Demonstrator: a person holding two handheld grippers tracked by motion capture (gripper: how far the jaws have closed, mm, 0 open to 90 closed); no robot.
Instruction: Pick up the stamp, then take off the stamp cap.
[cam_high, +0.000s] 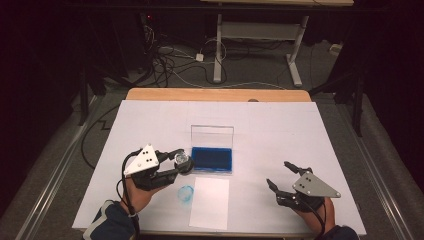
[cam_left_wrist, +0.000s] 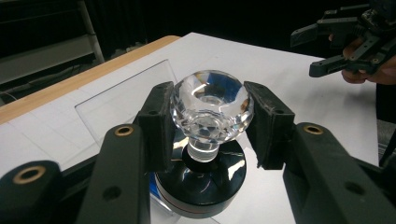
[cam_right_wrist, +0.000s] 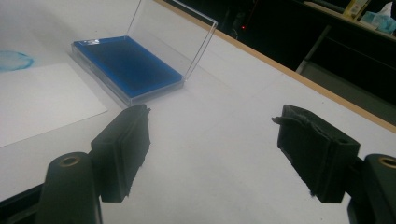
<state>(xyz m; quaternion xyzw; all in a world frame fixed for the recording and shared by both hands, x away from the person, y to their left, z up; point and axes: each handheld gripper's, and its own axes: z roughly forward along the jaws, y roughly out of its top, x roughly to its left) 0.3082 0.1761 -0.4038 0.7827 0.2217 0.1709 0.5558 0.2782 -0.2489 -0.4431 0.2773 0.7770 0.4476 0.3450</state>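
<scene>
A stamp (cam_high: 183, 161) with a faceted clear knob (cam_left_wrist: 212, 105) and a round black base (cam_left_wrist: 201, 179) is held upright, my left gripper (cam_left_wrist: 210, 119) shut on the knob. It is at the left edge of the blue ink pad (cam_high: 212, 159), whose clear lid (cam_high: 212, 136) stands open behind. I cannot tell whether the base touches the pad. A white sheet (cam_high: 210, 202) lies in front of the pad, with a round blue print (cam_high: 185, 193) just left of it. At the right, my right gripper (cam_high: 279, 173) stands open and holds nothing (cam_right_wrist: 210, 149).
White paper covers the wooden table (cam_high: 215, 94). From the right gripper view, the ink pad (cam_right_wrist: 126, 65) and its lid (cam_right_wrist: 170, 35) lie ahead to the left, past the sheet (cam_right_wrist: 42, 100). Cables and a desk frame (cam_high: 260, 40) are on the floor beyond.
</scene>
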